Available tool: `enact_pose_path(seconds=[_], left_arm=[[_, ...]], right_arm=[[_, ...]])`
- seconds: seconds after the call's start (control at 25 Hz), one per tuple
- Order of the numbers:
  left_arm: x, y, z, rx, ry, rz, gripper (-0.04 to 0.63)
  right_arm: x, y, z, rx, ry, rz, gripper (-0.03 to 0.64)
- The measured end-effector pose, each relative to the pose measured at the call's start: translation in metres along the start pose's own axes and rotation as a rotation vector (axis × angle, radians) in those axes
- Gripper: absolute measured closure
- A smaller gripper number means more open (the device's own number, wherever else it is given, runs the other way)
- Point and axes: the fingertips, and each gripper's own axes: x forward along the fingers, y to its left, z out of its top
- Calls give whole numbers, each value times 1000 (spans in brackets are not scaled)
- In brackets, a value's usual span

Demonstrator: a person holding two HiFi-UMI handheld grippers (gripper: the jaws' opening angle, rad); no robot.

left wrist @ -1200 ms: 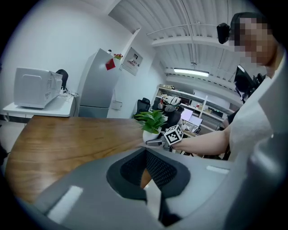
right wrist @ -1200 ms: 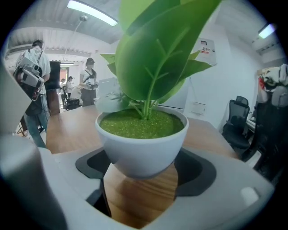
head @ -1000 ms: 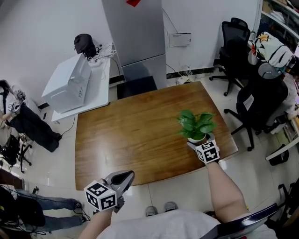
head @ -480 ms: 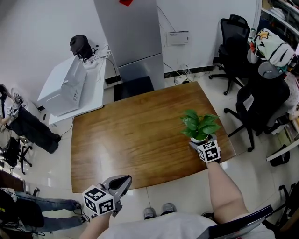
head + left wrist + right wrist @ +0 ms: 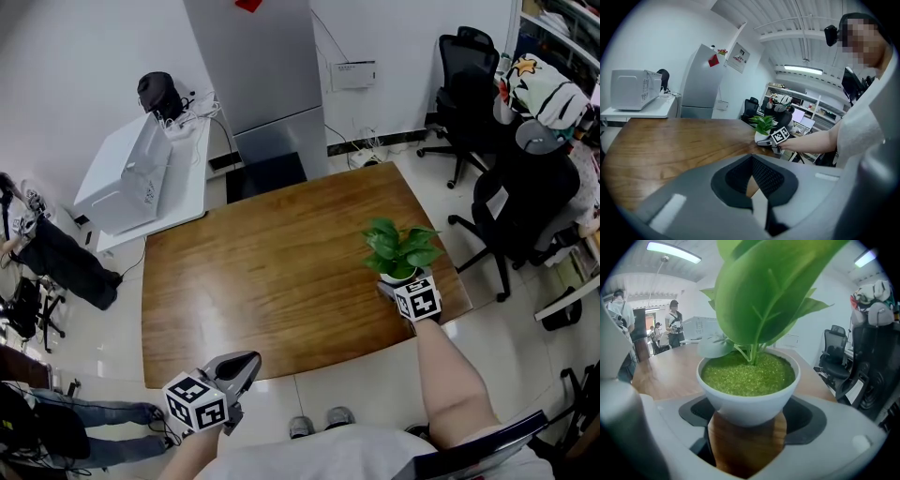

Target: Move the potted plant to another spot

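In right claw (image 5: 400,281), potted plant (image 5: 401,247), clasped

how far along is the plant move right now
Done: the right gripper is closed round the potted plant, pads against both of its sides. In hand: that grip; the plant looks to be sitting on the wooden table, by the near corner on the right. To do: lift it, carry it to another spot on the table and let go. The left gripper, shut, hangs off the near edge, idle.

Potted plant (image 5: 759,310) leaves beyond the right gripper view's top edge
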Motion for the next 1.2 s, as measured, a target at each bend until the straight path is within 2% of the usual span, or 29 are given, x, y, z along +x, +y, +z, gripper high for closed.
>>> enact_pose_path(seconds=[0.12, 0.24, 0.44, 0.6, 0.68, 0.72, 0.8, 0.88, 0.96, 1.2], left_arm=[[3, -3, 3, 5, -1, -4, 620], [6, -8, 7, 17, -5, -13, 620], [6, -12, 12, 26, -21, -22, 620], [3, -18, 18, 37, -35, -32, 620], [1, -20, 22, 43, -46, -35, 620], [0, -21, 24, 46, -52, -38, 620], [-1, -23, 26, 48, -65, -42, 620], [-1, -25, 27, 49, -76, -47, 620], [-1, -30, 28, 50, -85, -55, 620], [-5, -40, 26, 37, -115, -58, 620]], right_arm=[[-2, 1, 0, 9, -3, 15, 152], [-8, -3, 0, 61, -20, 27, 123], [-38, -8, -14, 128, -34, 28, 117], [-88, 18, 7, 142, -147, 95, 121], [-119, 50, 34, 108, -226, 160, 181], [-134, 68, 49, 97, -268, 196, 246], [-161, 102, 80, 93, -360, 275, 460], [-180, 134, 105, 111, -436, 356, 570], [-192, 162, 119, 128, -458, 428, 611], [-201, 224, 125, 107, -419, 582, 612]])
